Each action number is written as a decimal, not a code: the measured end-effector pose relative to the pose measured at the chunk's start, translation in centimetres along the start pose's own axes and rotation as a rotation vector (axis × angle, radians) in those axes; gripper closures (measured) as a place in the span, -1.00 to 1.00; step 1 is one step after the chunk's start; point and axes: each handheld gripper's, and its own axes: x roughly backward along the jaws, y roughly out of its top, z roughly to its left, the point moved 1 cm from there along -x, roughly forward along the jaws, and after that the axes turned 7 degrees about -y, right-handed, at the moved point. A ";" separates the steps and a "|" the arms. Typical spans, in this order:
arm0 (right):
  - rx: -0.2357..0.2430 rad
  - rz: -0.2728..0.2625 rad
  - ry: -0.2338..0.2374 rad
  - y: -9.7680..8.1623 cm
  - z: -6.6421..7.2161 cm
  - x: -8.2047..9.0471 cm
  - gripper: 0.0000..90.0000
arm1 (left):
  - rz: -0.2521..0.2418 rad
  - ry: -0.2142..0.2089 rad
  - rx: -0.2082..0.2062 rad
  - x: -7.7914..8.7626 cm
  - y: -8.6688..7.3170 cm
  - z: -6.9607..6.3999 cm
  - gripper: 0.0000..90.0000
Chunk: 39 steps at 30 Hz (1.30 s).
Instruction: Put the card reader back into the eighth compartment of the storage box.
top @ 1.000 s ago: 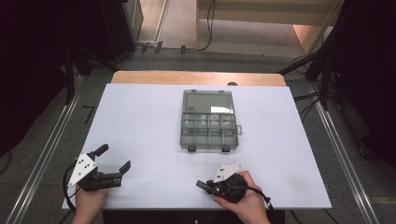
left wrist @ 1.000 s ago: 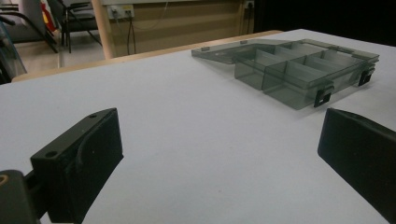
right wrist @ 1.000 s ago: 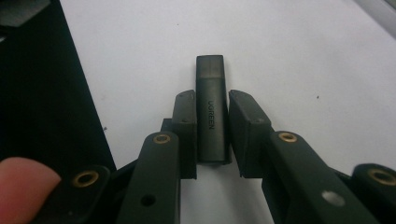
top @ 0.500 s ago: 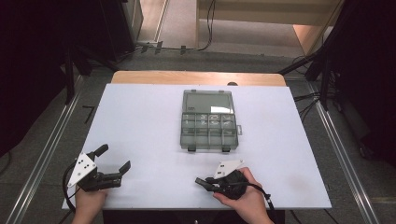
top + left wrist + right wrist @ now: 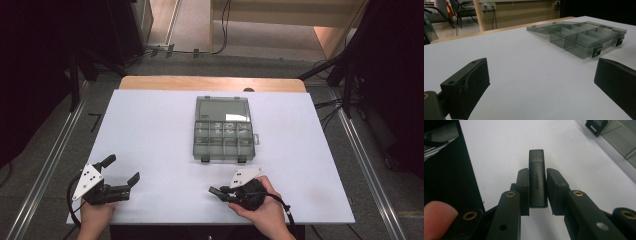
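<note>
The compartment box [image 5: 223,130] is lying on the table [image 5: 150,125], ahead of both grippers, between their lines. The stick [image 5: 537,180] is sitting between the right gripper [image 5: 536,182] jaws, left gripper [image 5: 119,172] well apart.

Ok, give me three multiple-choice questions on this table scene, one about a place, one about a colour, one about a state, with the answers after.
1. Where does the compartment box sit on the white table?
A. near its middle
B. at its left edge
C. under the left claw

2. What colour is the small stick in the right claw?
A. red
B. dark grey
C. yellow

3. How stands the left claw?
A. shut on the box
B. shut on a cable
C. open, holding nothing

Answers: 1 A, the high view shows it centred. 2 B, the right gripper view shows it dark grey. 3 C, its jaws stand wide apart over bare table.
</note>
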 end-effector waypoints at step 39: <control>-0.035 -0.061 -0.020 1.3 -1.9 1.6 0.59 | 0.000 0.000 -0.001 0.0 0.0 0.0 -1.00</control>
